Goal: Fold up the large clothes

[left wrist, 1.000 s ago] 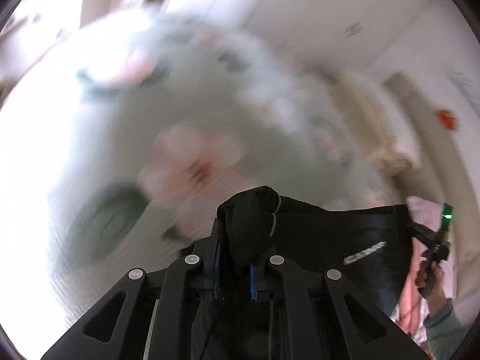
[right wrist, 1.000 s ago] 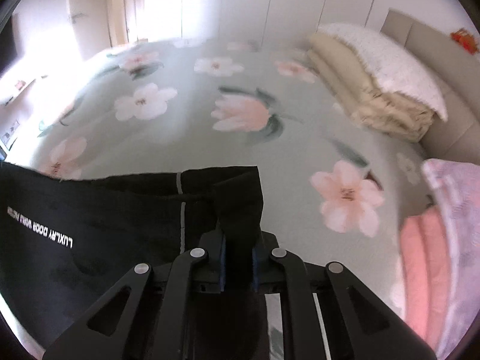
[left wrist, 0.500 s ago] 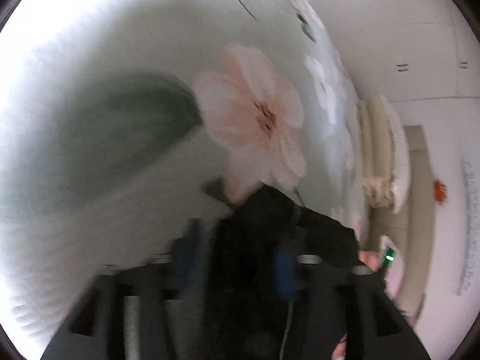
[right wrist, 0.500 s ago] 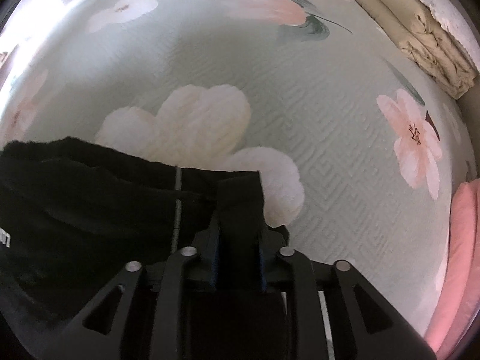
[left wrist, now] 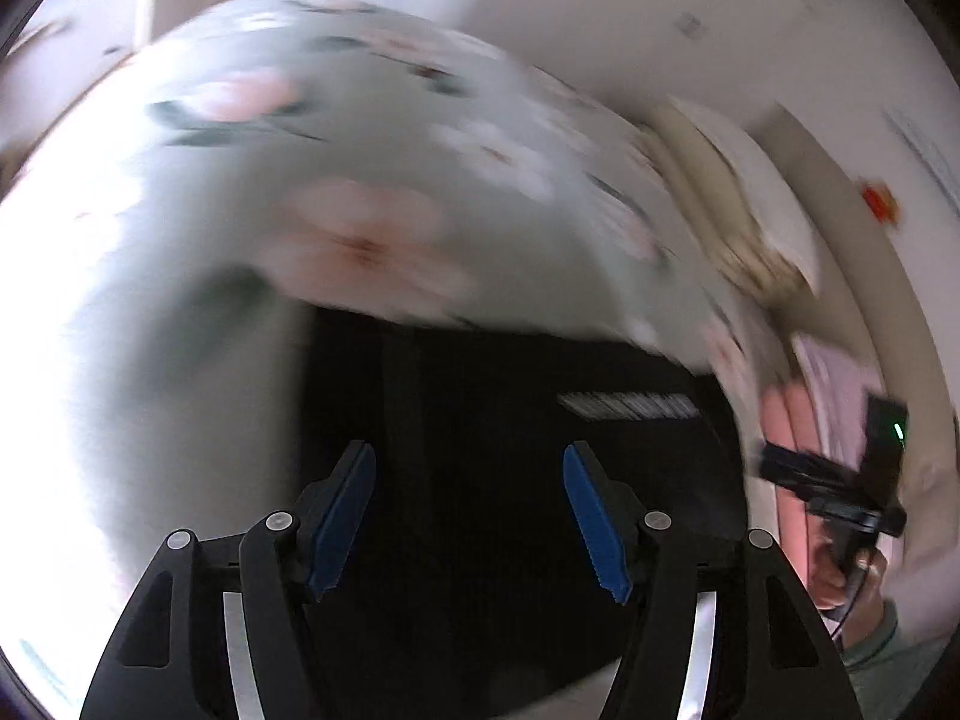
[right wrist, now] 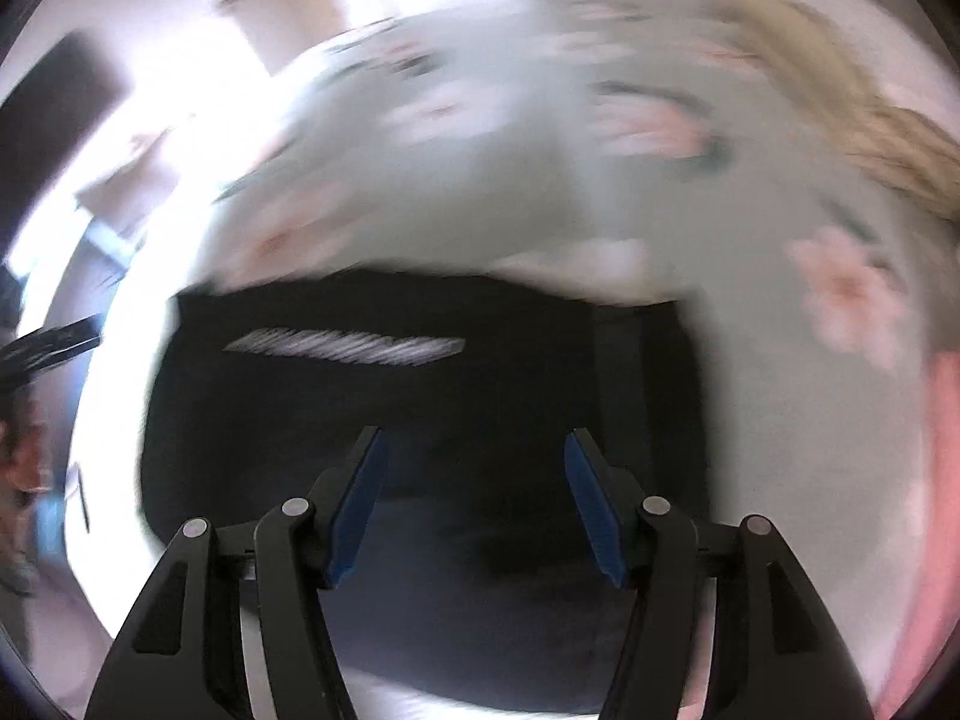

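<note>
Both grippers — left gripper (left wrist: pixel 470 519) and right gripper (right wrist: pixel 474 507) — hold their fingers spread wide, gripping nothing; the black garment (right wrist: pixel 420 408) lies apparently flat on the floral bed (right wrist: pixel 750 276), likely released for folding.

The bed (right wrist: pixel 540 222) wears a pale green cover printed with pink flowers. A black garment (right wrist: pixel 420 396) with a line of white lettering lies spread flat on it. Folded beige bedding (left wrist: pixel 726 198) is stacked toward the headboard end, and pink folded cloth (right wrist: pixel 942 480) lies along the bed's right side.
</note>
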`<state>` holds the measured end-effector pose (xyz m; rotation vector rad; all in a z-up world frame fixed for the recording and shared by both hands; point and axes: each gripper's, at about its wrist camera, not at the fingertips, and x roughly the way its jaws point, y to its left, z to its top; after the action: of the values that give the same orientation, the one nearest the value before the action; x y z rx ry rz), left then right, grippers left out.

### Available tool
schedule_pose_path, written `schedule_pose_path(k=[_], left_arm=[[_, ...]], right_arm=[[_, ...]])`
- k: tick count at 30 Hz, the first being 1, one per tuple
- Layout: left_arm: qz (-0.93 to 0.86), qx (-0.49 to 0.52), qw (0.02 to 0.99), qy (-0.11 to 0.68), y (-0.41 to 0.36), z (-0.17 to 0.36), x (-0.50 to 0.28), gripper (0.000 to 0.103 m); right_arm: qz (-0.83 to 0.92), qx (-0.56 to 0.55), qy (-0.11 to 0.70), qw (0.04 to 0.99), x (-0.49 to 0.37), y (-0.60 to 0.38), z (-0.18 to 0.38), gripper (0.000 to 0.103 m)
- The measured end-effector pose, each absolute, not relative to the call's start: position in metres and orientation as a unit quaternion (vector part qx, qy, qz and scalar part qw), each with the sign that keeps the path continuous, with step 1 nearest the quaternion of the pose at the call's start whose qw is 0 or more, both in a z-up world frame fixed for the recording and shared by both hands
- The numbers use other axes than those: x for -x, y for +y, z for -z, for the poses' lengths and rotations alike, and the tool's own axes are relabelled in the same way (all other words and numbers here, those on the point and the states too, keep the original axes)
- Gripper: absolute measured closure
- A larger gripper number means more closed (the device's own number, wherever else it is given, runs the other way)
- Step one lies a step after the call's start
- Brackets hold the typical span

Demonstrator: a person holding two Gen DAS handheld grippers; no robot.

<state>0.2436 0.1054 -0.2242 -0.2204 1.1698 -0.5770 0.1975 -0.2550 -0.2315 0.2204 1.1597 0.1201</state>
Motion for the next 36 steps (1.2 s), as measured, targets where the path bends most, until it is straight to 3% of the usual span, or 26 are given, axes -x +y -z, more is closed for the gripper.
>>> schedule_pose_path(k=[6,9,15,21,25,28,31,36], left_arm=[[0.263,-0.009,0.787,0.558,0.015,0.287,-0.176,0.036],[0.233,-0.024,0.801,0.55,0.013,0.318,-0.17,0.035],[0.229,-0.049,0.801,0.551,0.006,0.327,-0.176,0.032],[0.274,-0.041,0.803,0.528,0.023,0.27,-0.196,0.032],[0.246,-0.003,0.809,0.534,0.04,0.268,-0.239,0.032],[0.218,0.057,0.784,0.578,0.051,0.303,-0.276,0.032],[0.219,0.098,0.756,0.609,0.059,0.337,-0.292,0.032],[0.224,0.064,0.768,0.597,0.053,0.339,-0.285,0.031]], right_arm=[[-0.061,-0.025,0.58,0.812,-0.19,-0.187,0.294,0.038],[-0.06,-0.042,0.598,0.798,-0.196,-0.188,0.323,0.037],[-0.055,-0.054,0.596,0.799,-0.2,-0.193,0.339,0.037],[-0.091,-0.076,0.58,0.806,-0.206,-0.214,0.301,0.038],[-0.052,-0.08,0.528,0.844,-0.241,-0.249,0.263,0.038],[-0.006,-0.079,0.538,0.839,-0.281,-0.273,0.287,0.038],[-0.007,-0.143,0.607,0.782,-0.315,-0.299,0.347,0.037],[-0.01,-0.185,0.605,0.774,-0.309,-0.309,0.367,0.034]])
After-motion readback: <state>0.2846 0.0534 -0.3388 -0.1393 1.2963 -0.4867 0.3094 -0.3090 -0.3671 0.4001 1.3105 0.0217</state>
